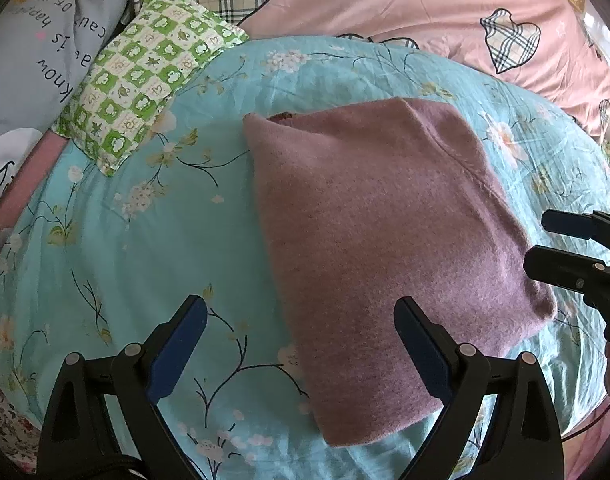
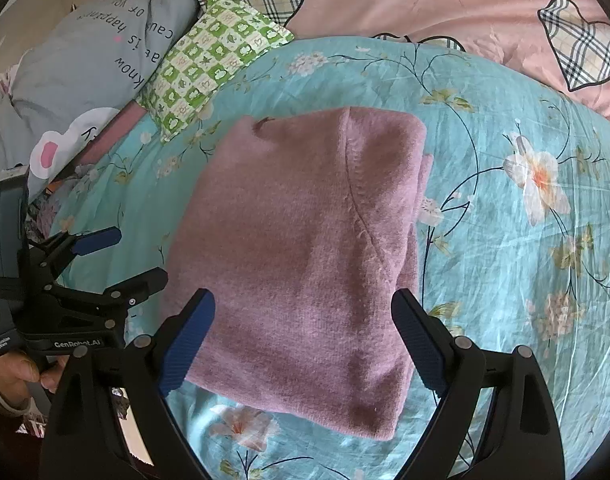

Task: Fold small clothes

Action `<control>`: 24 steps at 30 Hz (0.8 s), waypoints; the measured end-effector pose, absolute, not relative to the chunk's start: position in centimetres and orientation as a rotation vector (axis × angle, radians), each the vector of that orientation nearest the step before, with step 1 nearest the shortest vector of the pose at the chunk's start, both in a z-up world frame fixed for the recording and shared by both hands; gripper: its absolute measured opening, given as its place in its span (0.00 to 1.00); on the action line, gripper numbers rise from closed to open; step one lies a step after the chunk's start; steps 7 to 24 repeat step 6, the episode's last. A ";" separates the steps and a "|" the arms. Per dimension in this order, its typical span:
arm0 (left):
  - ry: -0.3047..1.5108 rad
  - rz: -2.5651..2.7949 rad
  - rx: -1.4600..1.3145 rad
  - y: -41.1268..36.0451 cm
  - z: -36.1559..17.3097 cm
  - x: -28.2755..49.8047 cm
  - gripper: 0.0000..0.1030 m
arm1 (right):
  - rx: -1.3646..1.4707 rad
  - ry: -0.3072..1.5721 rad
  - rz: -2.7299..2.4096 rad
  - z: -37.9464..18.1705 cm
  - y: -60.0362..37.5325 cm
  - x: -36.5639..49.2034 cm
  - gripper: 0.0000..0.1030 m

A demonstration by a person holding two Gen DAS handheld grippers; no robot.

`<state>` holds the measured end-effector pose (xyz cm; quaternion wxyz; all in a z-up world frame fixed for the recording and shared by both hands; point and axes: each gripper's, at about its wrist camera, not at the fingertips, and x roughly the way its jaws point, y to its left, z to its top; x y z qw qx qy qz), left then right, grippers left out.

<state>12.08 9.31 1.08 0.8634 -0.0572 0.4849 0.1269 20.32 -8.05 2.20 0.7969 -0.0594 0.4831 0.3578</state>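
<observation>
A mauve knitted garment (image 1: pixel 385 248) lies folded into a neat rectangle on the turquoise floral bedspread (image 1: pixel 117 248). My left gripper (image 1: pixel 301 320) hovers open above its near left edge, with nothing between the fingers. In the left wrist view the right gripper (image 1: pixel 545 240) shows at the right edge, open beside the garment's right side. In the right wrist view the same garment (image 2: pixel 305 248) lies straight ahead, and my right gripper (image 2: pixel 305 316) stands open over its near edge. There the left gripper (image 2: pixel 123 256) is at the left, open, held by a hand (image 2: pixel 21 368).
A green-and-white checked small pillow (image 1: pixel 145 88) lies at the back left, next to a grey pillow with printed words (image 1: pixel 37 60). A pink quilt with plaid hearts (image 1: pixel 425 4) is bunched along the back. Bare bedspread (image 2: pixel 525 240) spreads right of the garment.
</observation>
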 end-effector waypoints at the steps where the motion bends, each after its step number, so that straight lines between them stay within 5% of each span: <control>1: 1.014 0.267 -0.122 9.3 1.1 12.0 0.92 | -0.127 1.037 0.766 2.2 -8.0 20.3 0.87; 24: 1.009 0.277 -0.123 9.3 1.4 11.9 0.91 | -0.116 1.027 0.761 2.4 -8.3 20.1 0.87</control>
